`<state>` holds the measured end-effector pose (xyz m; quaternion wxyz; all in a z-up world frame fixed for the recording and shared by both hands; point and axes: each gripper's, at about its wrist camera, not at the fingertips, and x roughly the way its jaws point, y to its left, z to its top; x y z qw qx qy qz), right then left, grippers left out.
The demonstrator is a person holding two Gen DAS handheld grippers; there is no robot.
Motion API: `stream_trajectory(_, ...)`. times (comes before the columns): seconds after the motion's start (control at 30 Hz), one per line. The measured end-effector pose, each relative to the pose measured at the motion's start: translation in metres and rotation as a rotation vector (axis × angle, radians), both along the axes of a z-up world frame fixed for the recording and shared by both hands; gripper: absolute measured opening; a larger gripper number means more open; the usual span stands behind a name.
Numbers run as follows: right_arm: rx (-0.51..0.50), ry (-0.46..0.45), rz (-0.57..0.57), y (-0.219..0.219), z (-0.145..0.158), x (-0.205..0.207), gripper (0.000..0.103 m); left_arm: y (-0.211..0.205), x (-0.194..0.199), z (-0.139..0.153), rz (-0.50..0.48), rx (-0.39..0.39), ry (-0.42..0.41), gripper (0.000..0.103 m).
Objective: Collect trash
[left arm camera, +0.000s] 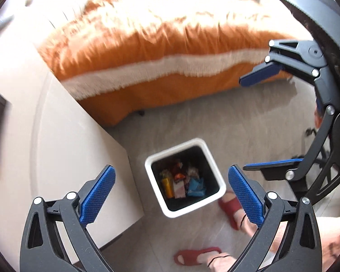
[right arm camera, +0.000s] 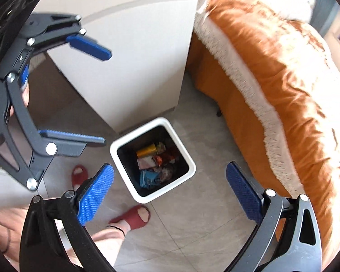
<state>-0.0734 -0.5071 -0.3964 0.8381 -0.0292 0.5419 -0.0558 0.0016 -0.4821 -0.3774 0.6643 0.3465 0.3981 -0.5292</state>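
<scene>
A white square trash bin point(left arm camera: 212, 154) with a dark inside stands on the floor and holds several wrappers point(left arm camera: 181, 181). It also shows in the right wrist view point(right arm camera: 183, 154) with its wrappers point(right arm camera: 154, 163). My left gripper point(left arm camera: 172, 192) is open and empty, high above the bin. My right gripper point(right arm camera: 170, 190) is open and empty, also above the bin. The right gripper point(left arm camera: 260, 122) shows open at the right of the left wrist view. The left gripper point(right arm camera: 97, 95) shows open at the left of the right wrist view.
A white table point(left arm camera: 68, 140) stands beside the bin. A bed with an orange fringed cover point(left arm camera: 147, 52) lies beyond it. The person's feet in red slippers point(left arm camera: 229, 206) stand next to the bin on the grey tiled floor point(right arm camera: 204, 226).
</scene>
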Motion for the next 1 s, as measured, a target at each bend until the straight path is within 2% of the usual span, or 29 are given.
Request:
stream_trajectory(0.17, -0.021, -0.091, -0.065, 0.010, 0.065, -0.009, 0.099, 0.017, 0.000, 0.067, 0.060, -0.079, -0.053, 0.098)
stream_trajectory(0.27, -0.010, -0.179, -0.126, 0.016, 0.108, -0.012, 0.099, 0.029, 0.004, 0.105, 0.121, -0.099, -0.112, 0.098)
stream_trajectory(0.4, 0.018, -0.316, -0.183, 0.030, 0.163, -0.010, 0.099, 0.059, 0.013, 0.164, 0.250, -0.166, -0.173, 0.098)
stream_trajectory(0.47, 0.035, -0.386, -0.191, 0.044, 0.188, -0.002, 0.099, 0.084, 0.020, 0.197, 0.352, -0.215, -0.205, 0.098)
stream_trajectory(0.6, 0.037, -0.502, -0.169, 0.075, 0.226, 0.010, 0.099, 0.130, 0.031, 0.237, 0.500, -0.276, -0.243, 0.098)
stream_trajectory(0.7, 0.033, -0.572, -0.101, 0.110, 0.251, 0.030, 0.099, 0.168, 0.041, 0.264, 0.613, -0.315, -0.280, 0.098)
stream_trajectory(0.83, 0.040, -0.615, -0.003, 0.155, 0.275, 0.056, 0.099, 0.221, 0.057, 0.292, 0.752, -0.341, -0.349, 0.098)
stream_trajectory(1.0, 0.056, -0.665, 0.069, 0.212, 0.301, 0.089, 0.099, 0.300, 0.072, 0.318, 0.922, -0.362, -0.379, 0.098)
